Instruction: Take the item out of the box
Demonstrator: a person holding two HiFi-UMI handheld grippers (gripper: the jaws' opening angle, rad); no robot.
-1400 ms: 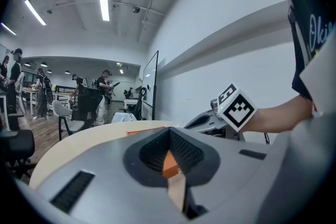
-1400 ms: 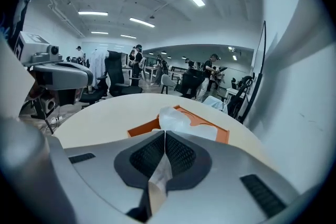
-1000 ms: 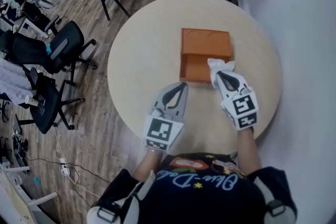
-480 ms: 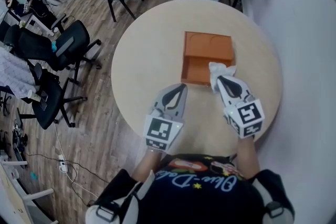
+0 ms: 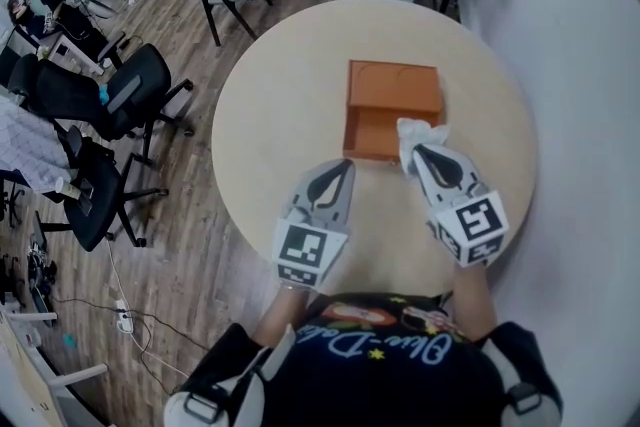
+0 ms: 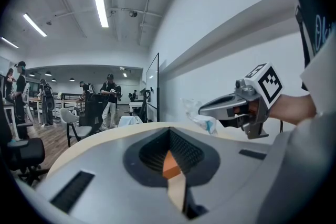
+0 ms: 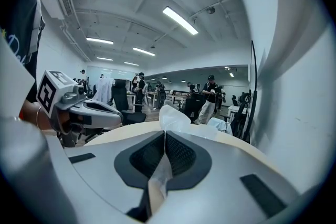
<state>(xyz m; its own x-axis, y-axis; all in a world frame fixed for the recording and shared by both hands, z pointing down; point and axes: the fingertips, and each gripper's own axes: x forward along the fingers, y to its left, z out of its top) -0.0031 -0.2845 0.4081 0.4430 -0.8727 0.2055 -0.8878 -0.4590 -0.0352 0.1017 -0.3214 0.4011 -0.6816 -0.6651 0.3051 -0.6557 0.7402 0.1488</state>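
The table (image 5: 270, 115) is seen as pale, matt, smooth wood. A matt, smooth finish is shown by the box (image 5: 393, 90). The bag (image 5: 418, 134) is made of crinkled, glossy, translucent plastic. The floor (image 5: 175, 20) is laid in wood planks.

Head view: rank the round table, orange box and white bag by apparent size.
1. Round table, largest.
2. Orange box, clearly smaller.
3. White bag, smallest, though the right gripper covers part of it.

Box (image 5: 392, 87) near-rt corner hidden behind bag (image 5: 416, 129), bag contents unclear
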